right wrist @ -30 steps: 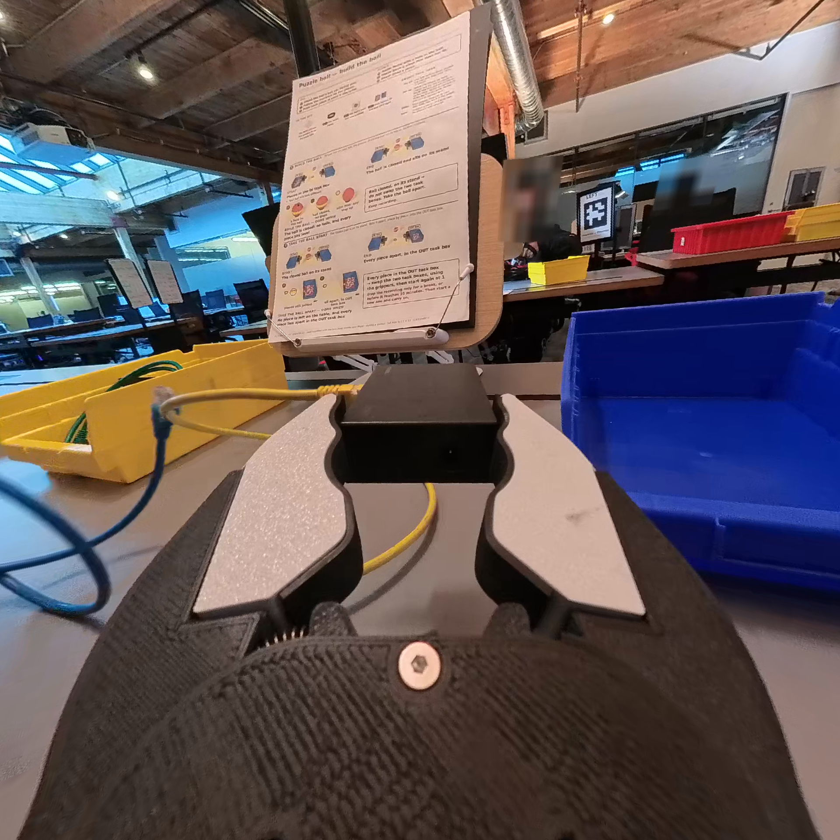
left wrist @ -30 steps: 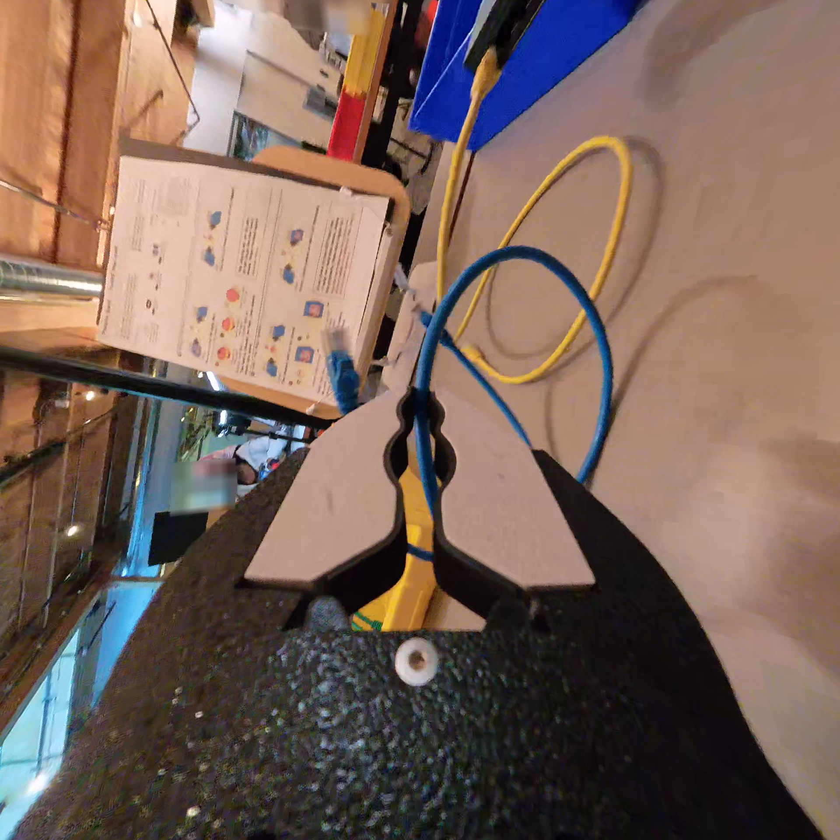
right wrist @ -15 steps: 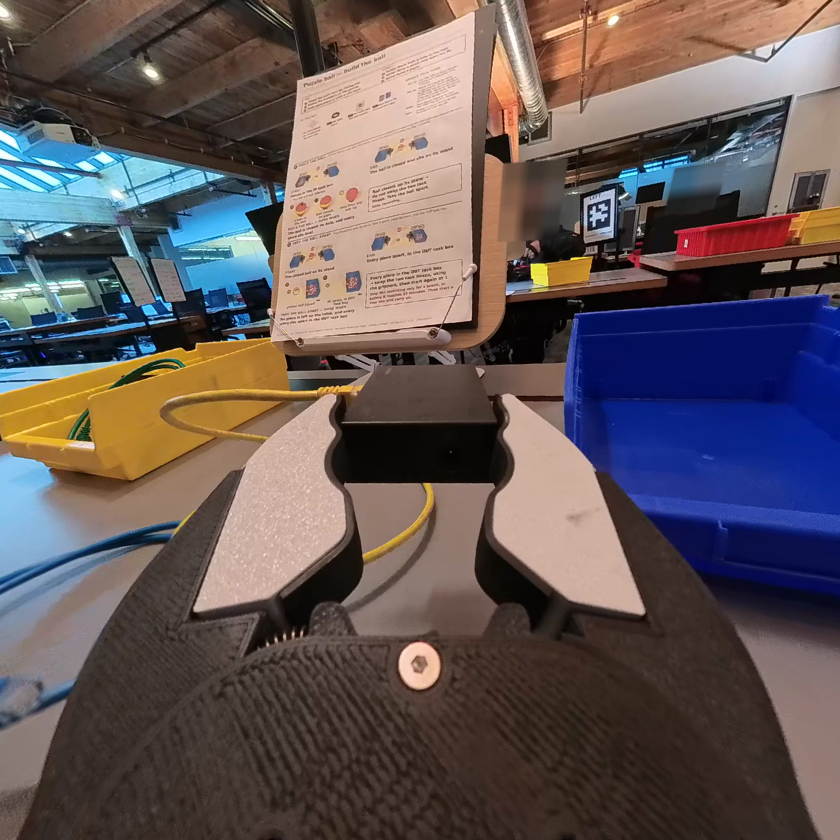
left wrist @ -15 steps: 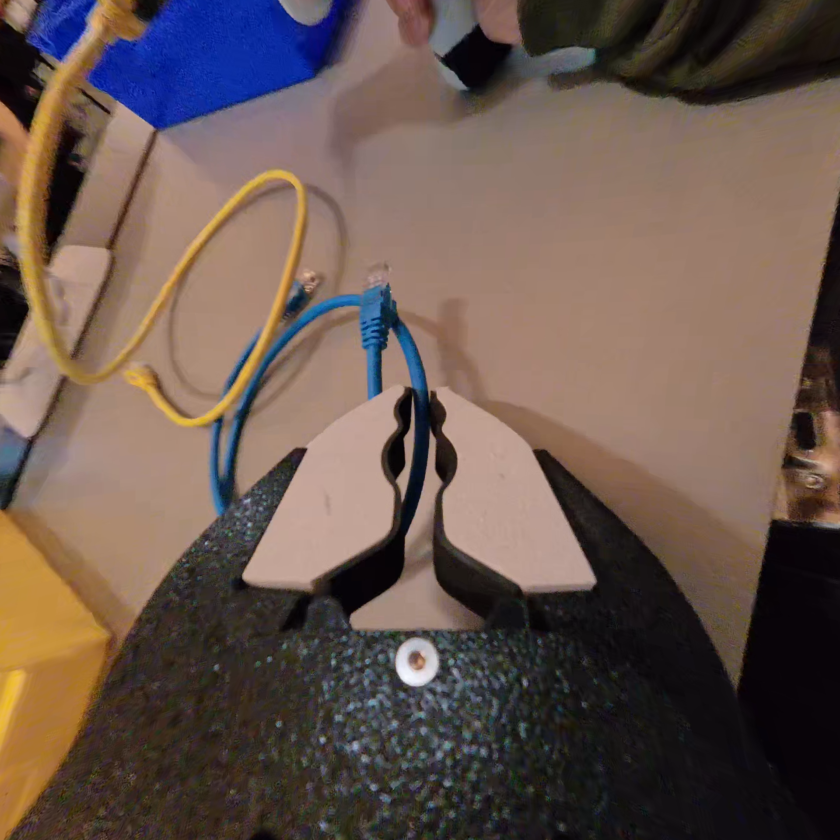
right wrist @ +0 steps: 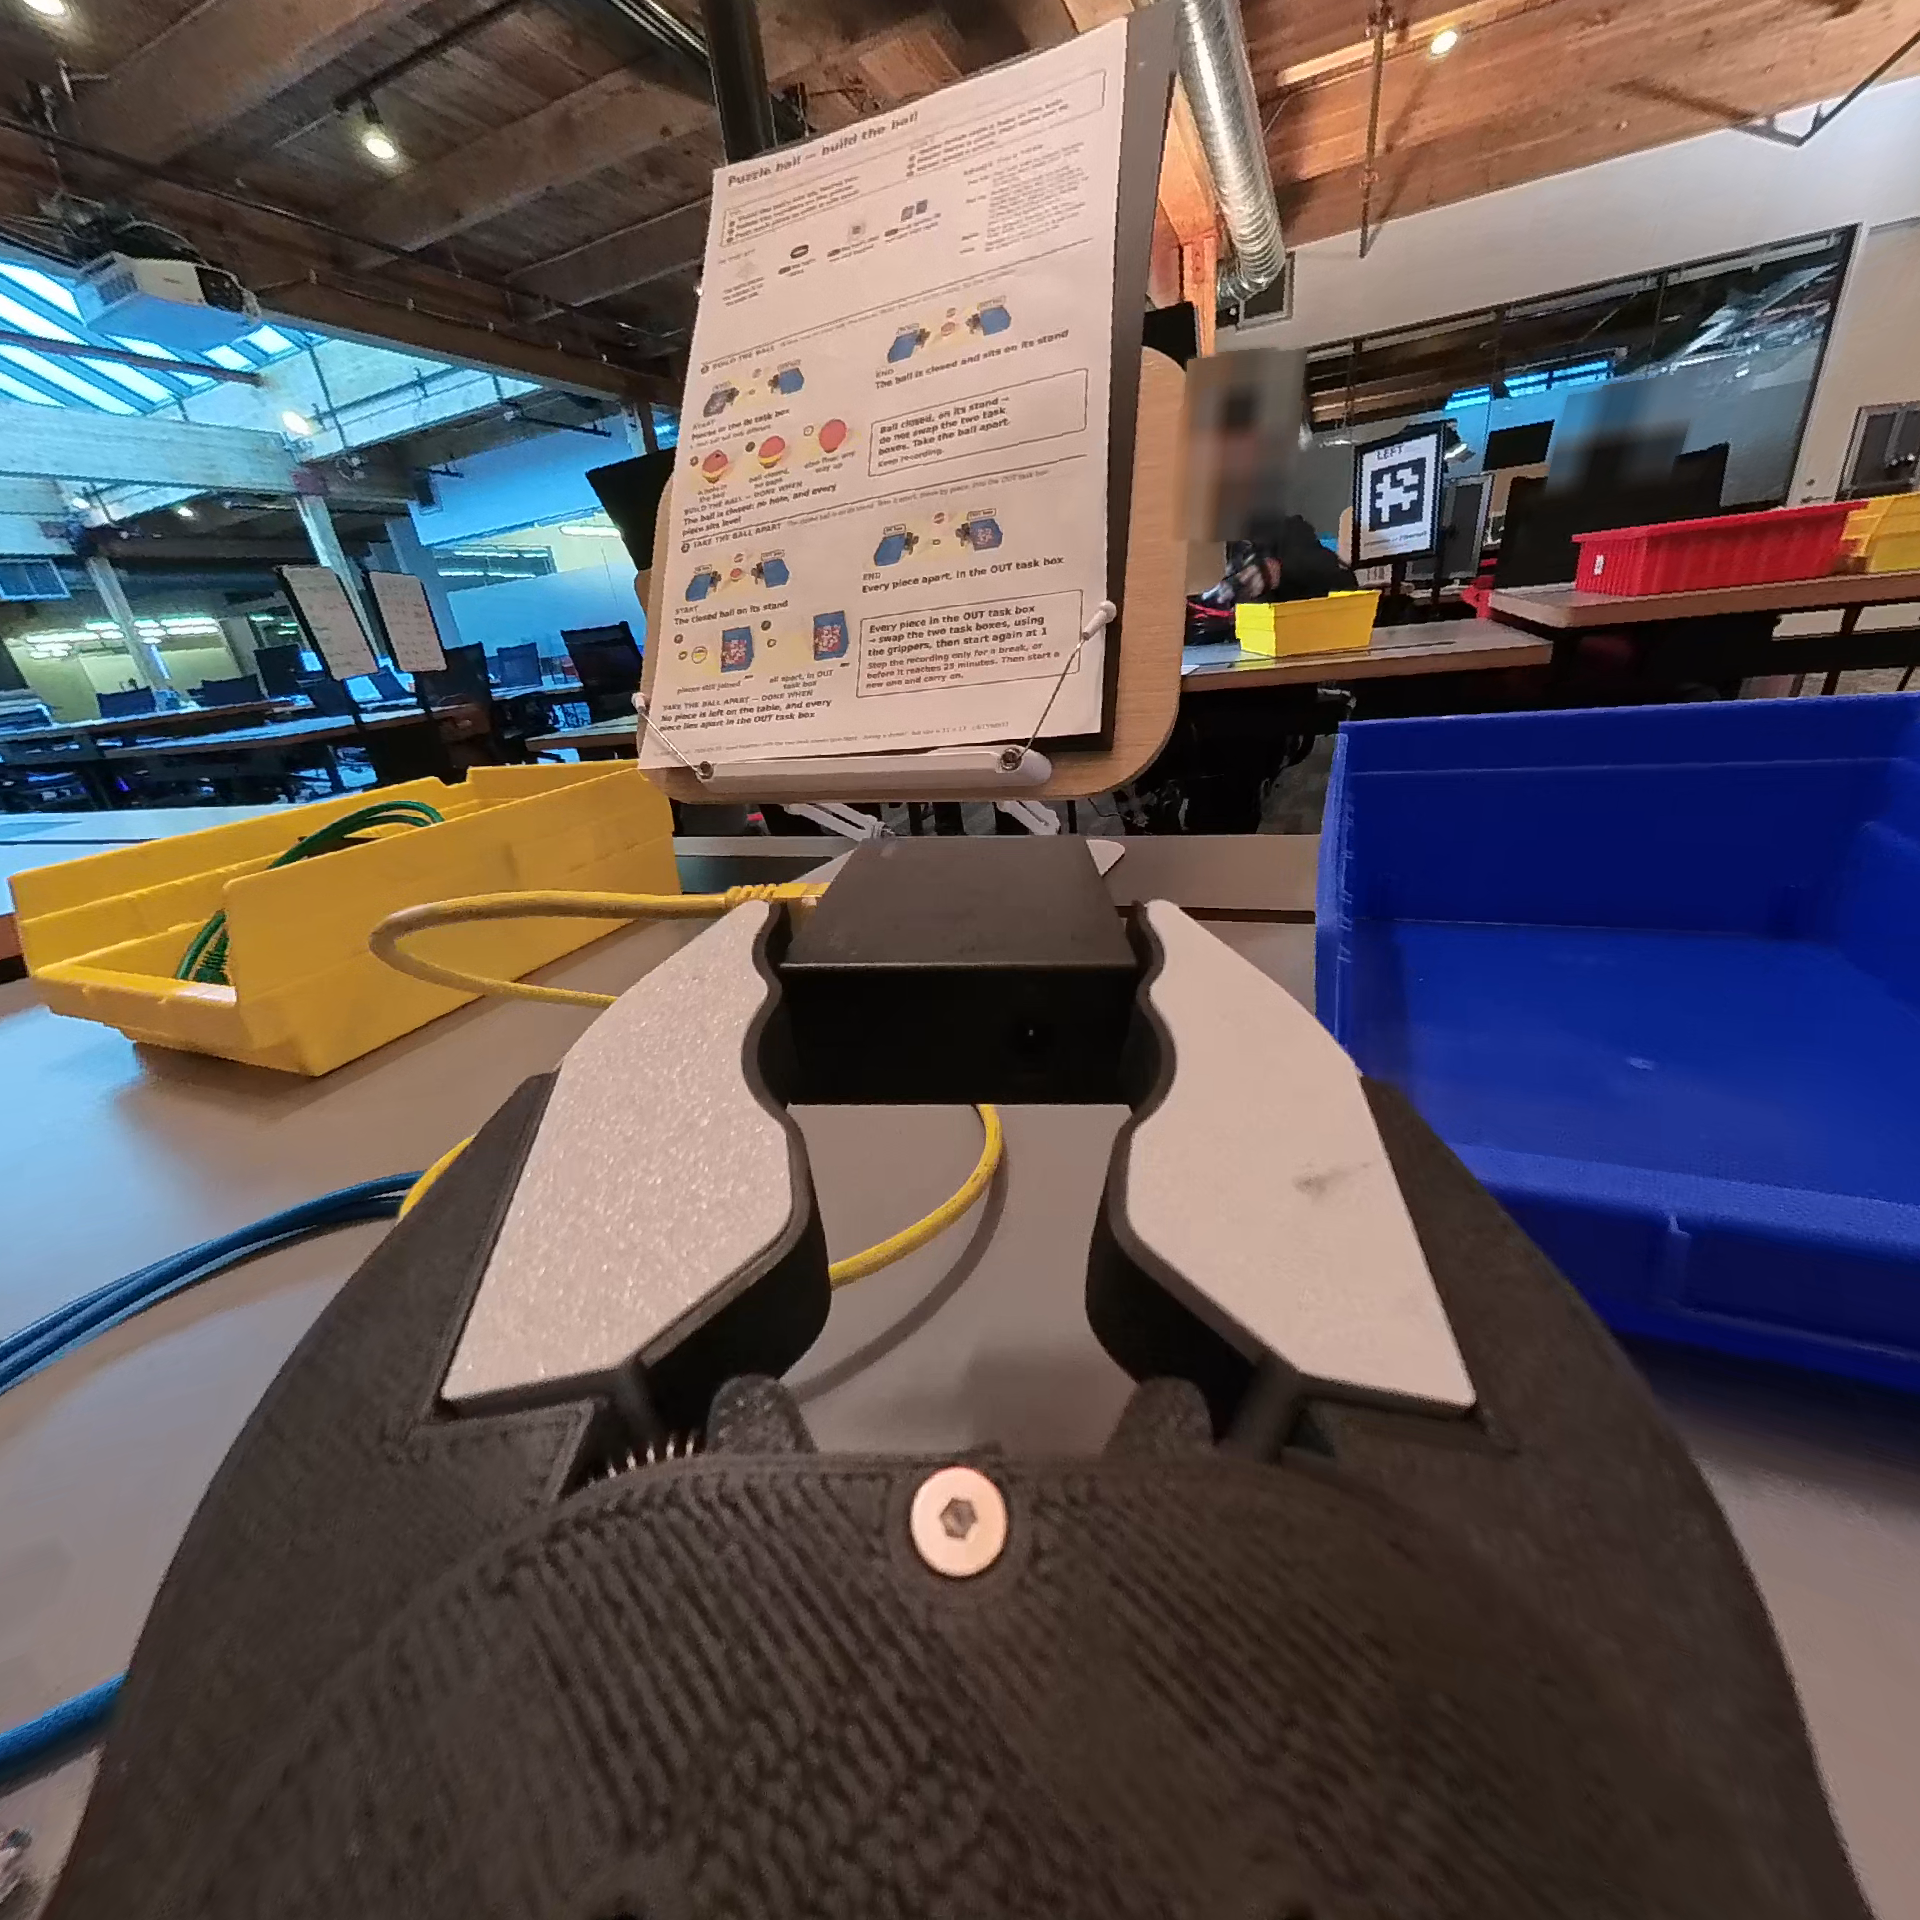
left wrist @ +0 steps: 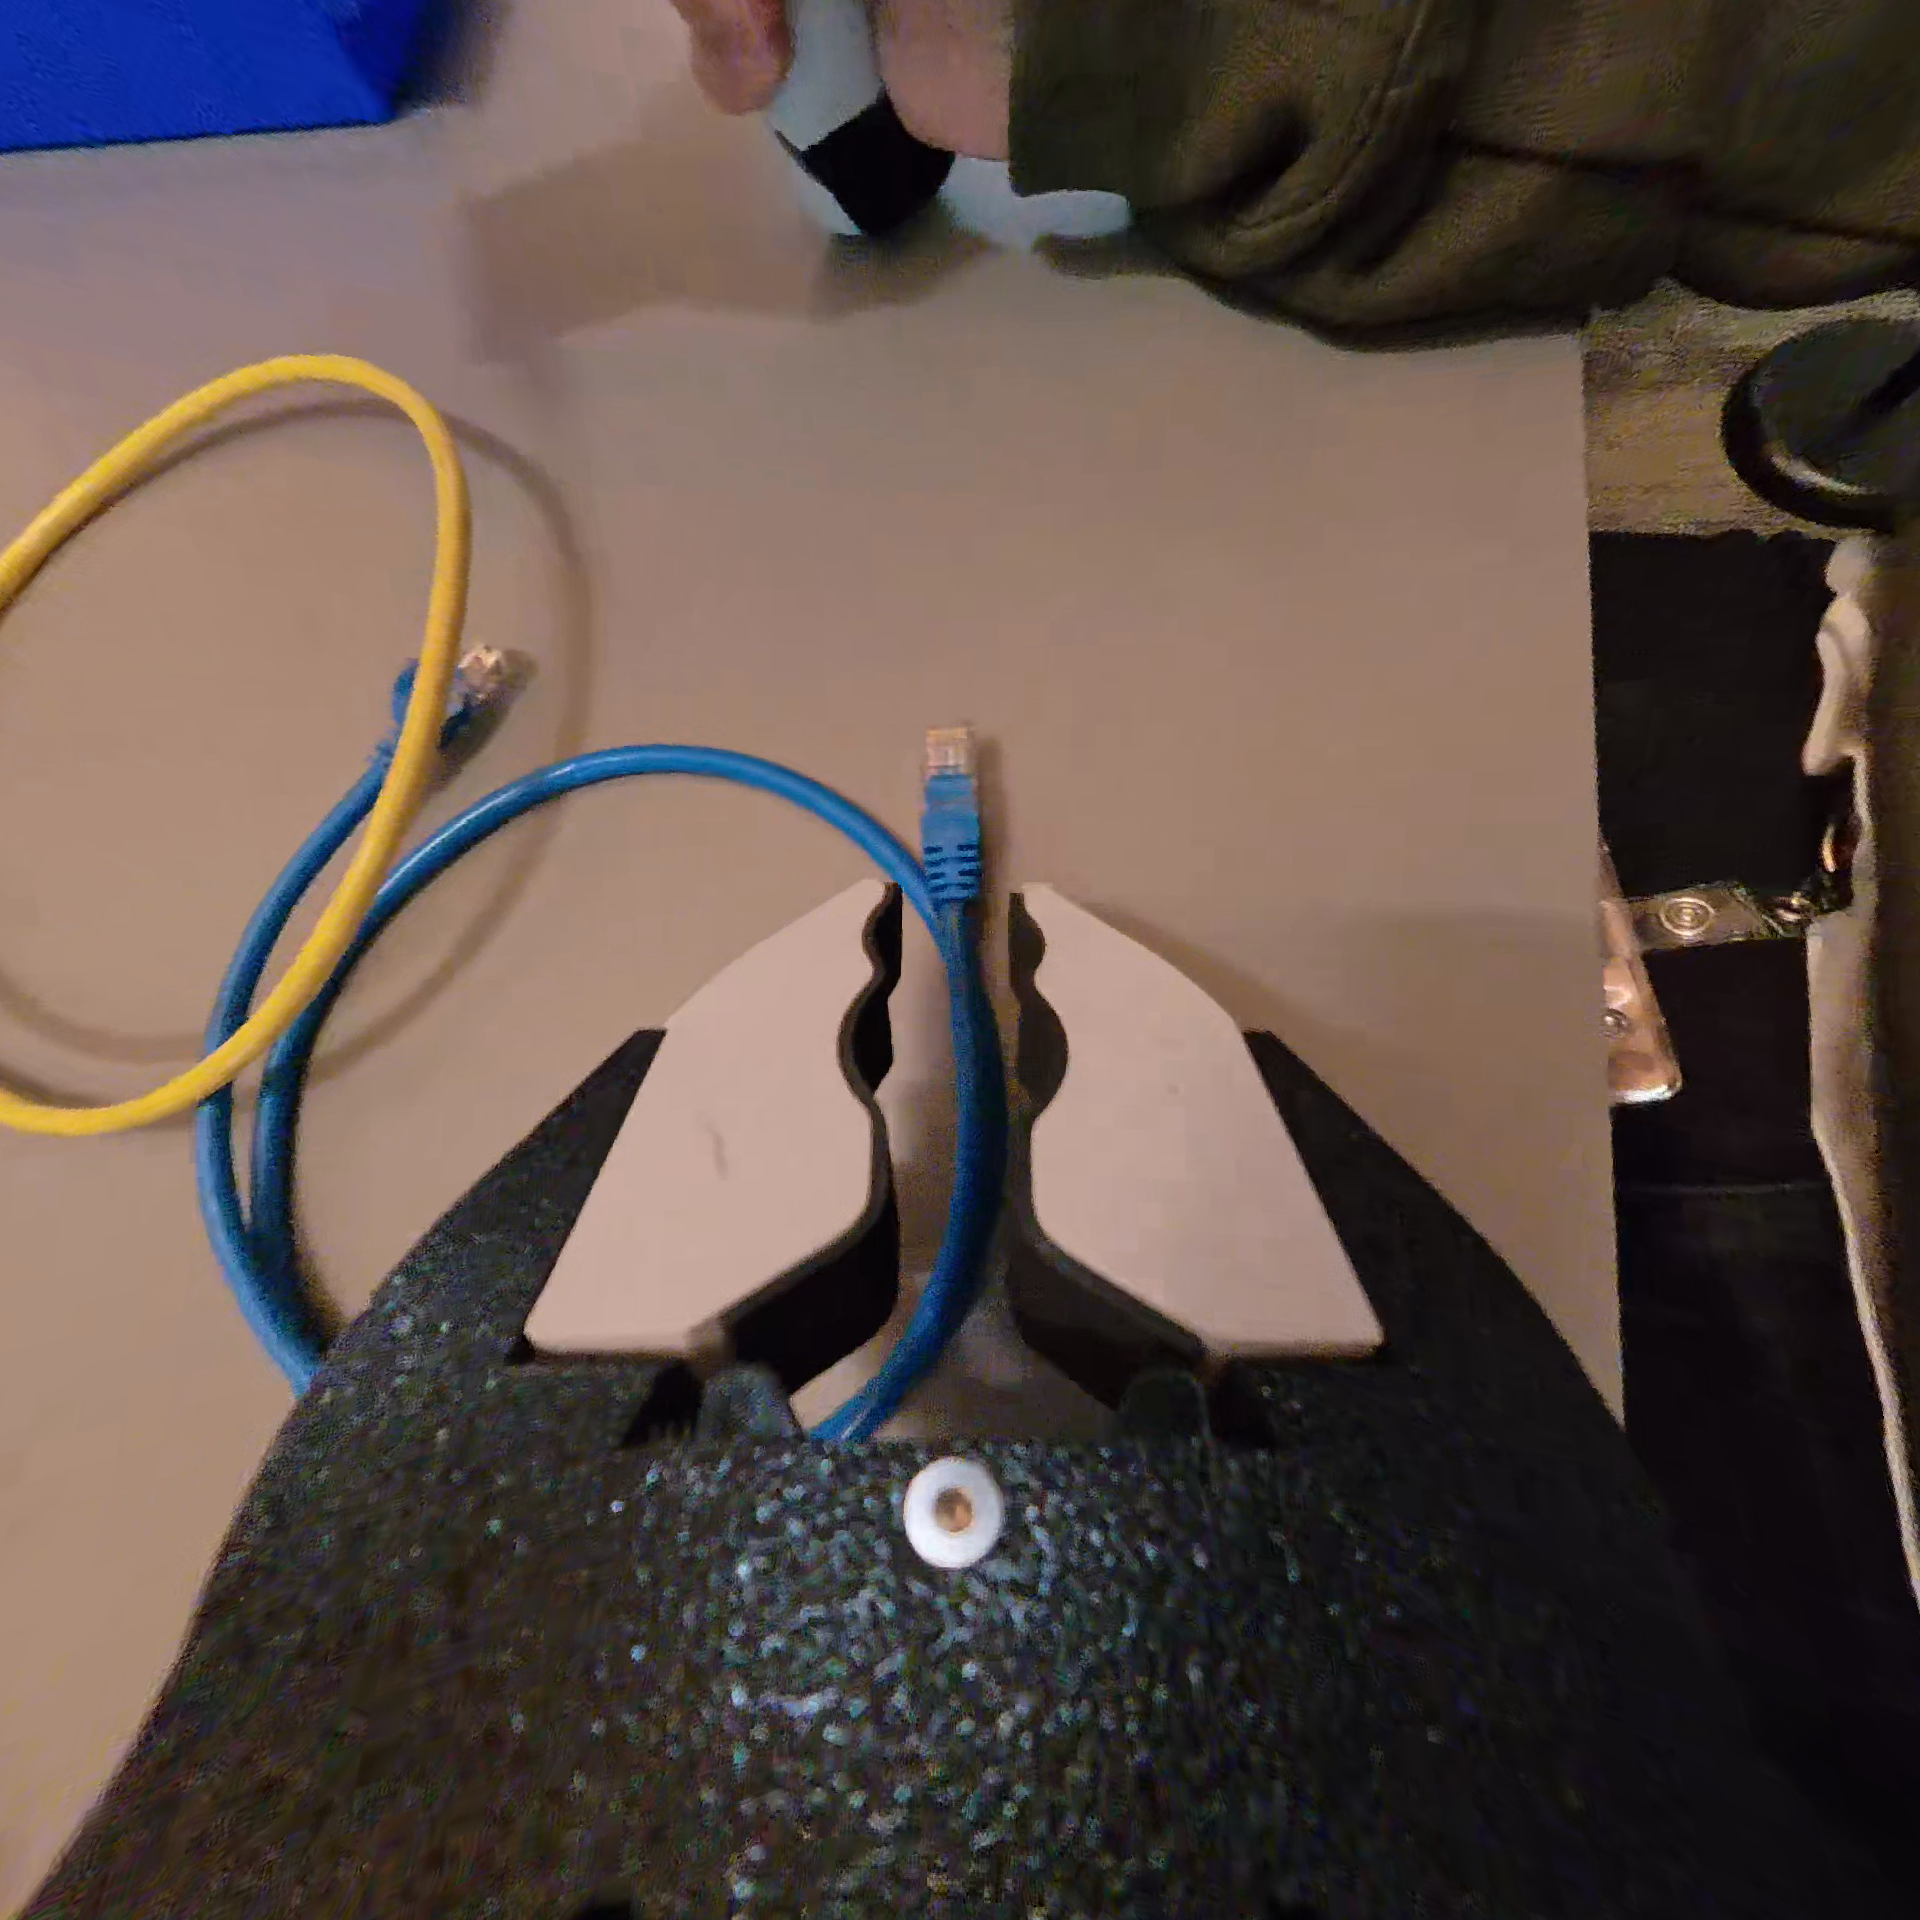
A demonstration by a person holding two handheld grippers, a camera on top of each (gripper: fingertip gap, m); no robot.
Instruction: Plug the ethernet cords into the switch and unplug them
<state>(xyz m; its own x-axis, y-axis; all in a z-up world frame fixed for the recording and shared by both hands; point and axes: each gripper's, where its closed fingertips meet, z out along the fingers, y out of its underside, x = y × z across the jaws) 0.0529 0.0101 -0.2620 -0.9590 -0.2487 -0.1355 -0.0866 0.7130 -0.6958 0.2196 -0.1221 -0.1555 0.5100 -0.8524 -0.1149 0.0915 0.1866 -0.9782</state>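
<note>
In the left wrist view my left gripper (left wrist: 954, 894) is open just above the table. The blue ethernet cord (left wrist: 665, 756) lies looped on the table and runs loose between the jaws. Its near plug (left wrist: 951, 821) points away just past the fingertips, and its other plug (left wrist: 473, 686) lies to the left. The yellow cord (left wrist: 442, 582) loops at the left. In the right wrist view my right gripper (right wrist: 958, 914) is shut on the black switch (right wrist: 956, 977). The yellow cord's plug (right wrist: 774, 891) sits in the switch's left side.
A blue bin (right wrist: 1621, 1039) stands right of the switch. A yellow bin (right wrist: 343, 935) holding a green cord stands at the left. An instruction sheet on a stand (right wrist: 894, 468) rises behind. A person's hand and green sleeve (left wrist: 1403, 135) are at the table's far side. The table's edge (left wrist: 1590, 727) is at the right. The left gripper's tips are roughly 25 centimeters from the right gripper's.
My left gripper swung down to face the table and opened, letting go of the blue cord, which now lies flat. The right gripper has kept still on the switch.
</note>
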